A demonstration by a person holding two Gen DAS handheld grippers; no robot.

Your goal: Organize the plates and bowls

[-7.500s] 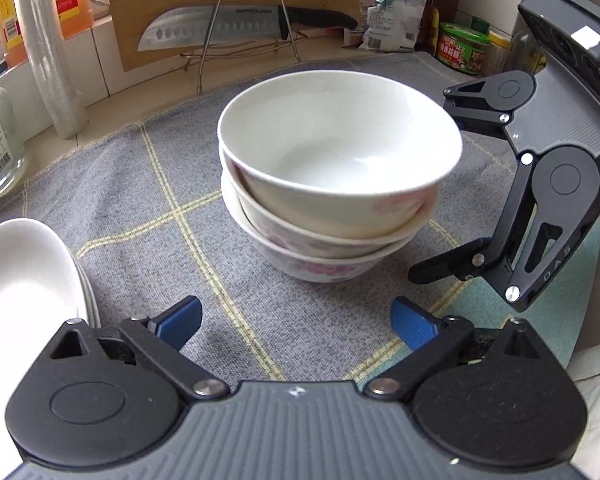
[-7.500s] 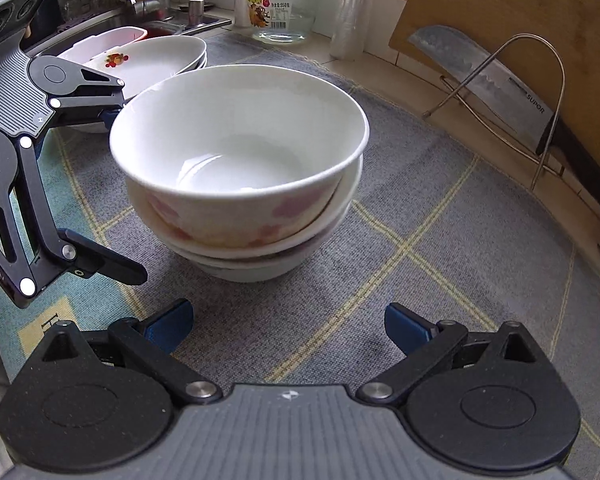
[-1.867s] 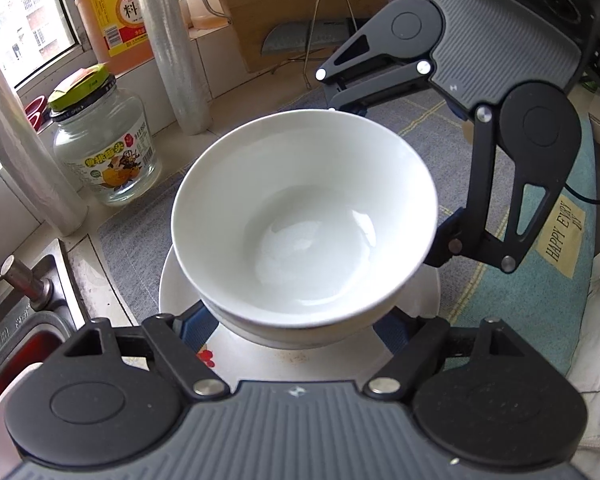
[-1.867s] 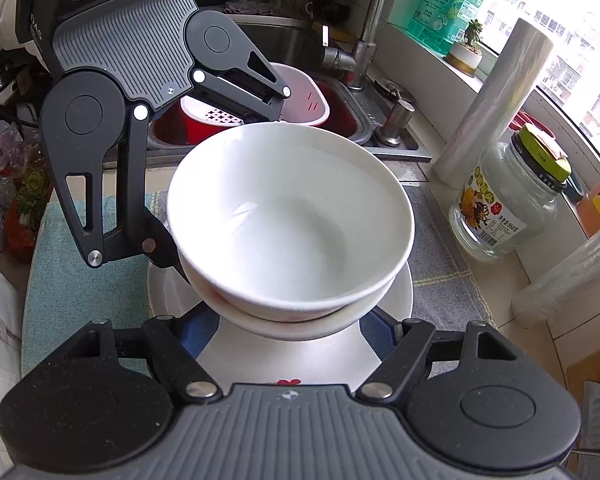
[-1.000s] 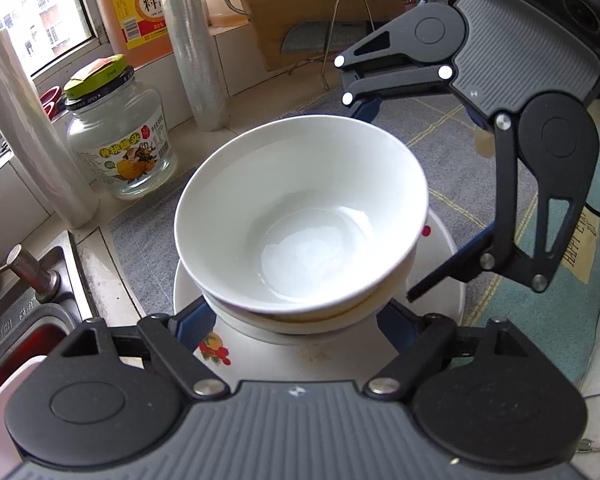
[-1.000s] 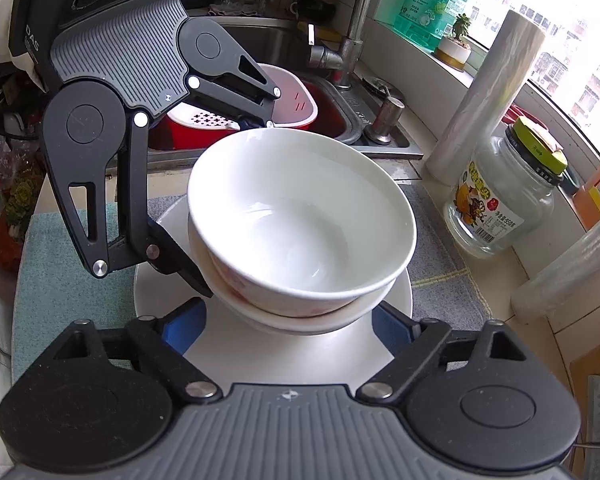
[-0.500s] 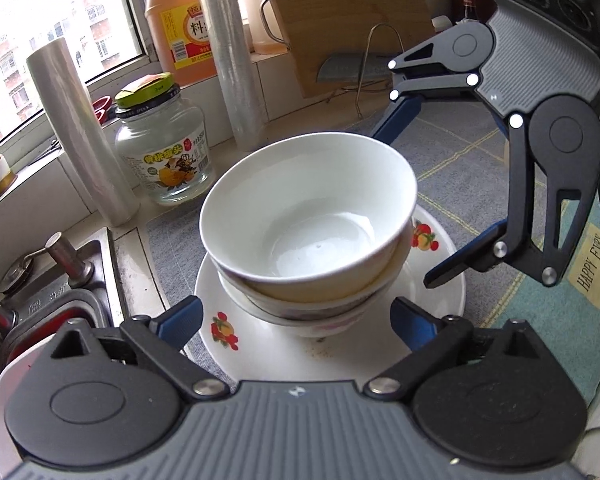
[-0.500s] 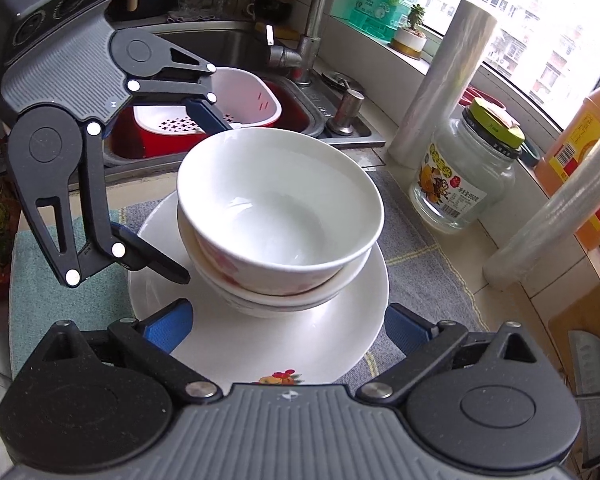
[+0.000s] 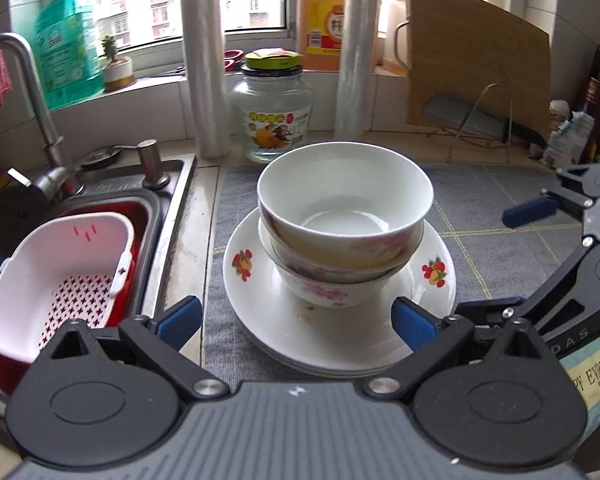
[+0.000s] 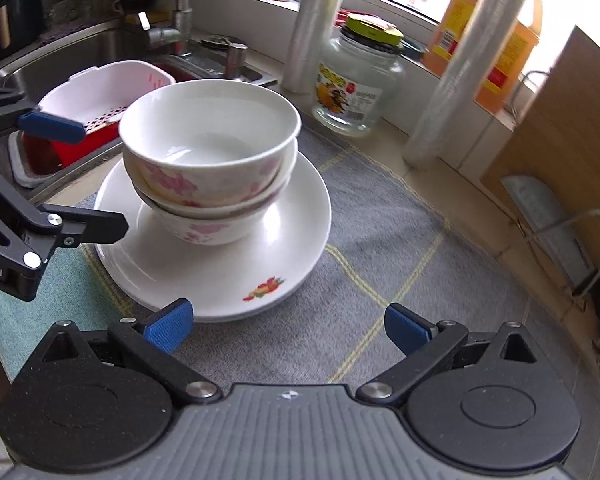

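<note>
from the left wrist camera i see my left gripper (image 9: 296, 322) with its jaws wide apart and nothing between the blue pads (image 9: 179, 320). just past them sits the stack of bowls (image 9: 342, 224), nested one in another, resting in the middle of the stack of plates (image 9: 284, 312) with fruit prints on the rim. the plates lie on the grey mat (image 9: 496, 248) beside the sink (image 9: 168, 208). in the sink there is a white basket (image 9: 60, 276) over a red tub. behind the bowls stand a glass jar (image 9: 274, 112) with a yellow-green lid, two rolls of plastic wrap (image 9: 202, 76), an orange bottle (image 9: 320, 20) on the sill and a wooden cutting board (image 9: 480, 64) leaning at the wall, with a knife (image 9: 460, 114) on a wire rack in front of it. my right gripper (image 9: 496, 260) comes in from the right edge, one blue pad up, its jaws apart and clear of the dishes.

from the right wrist camera, the right gripper (image 10: 288, 326) is spread wide, holding nothing; its left pad (image 10: 170, 326) hangs just over the near rim of the plates (image 10: 220, 284). the bowls (image 10: 210, 152) sit on the plates, the top one tilted a little. the left gripper (image 10: 76, 178) reaches in from the left edge, jaws apart, close to the bowls but not touching them. the jar (image 10: 358, 84), the wrap rolls (image 10: 464, 68) and the basket (image 10: 104, 88) stand behind.
</note>
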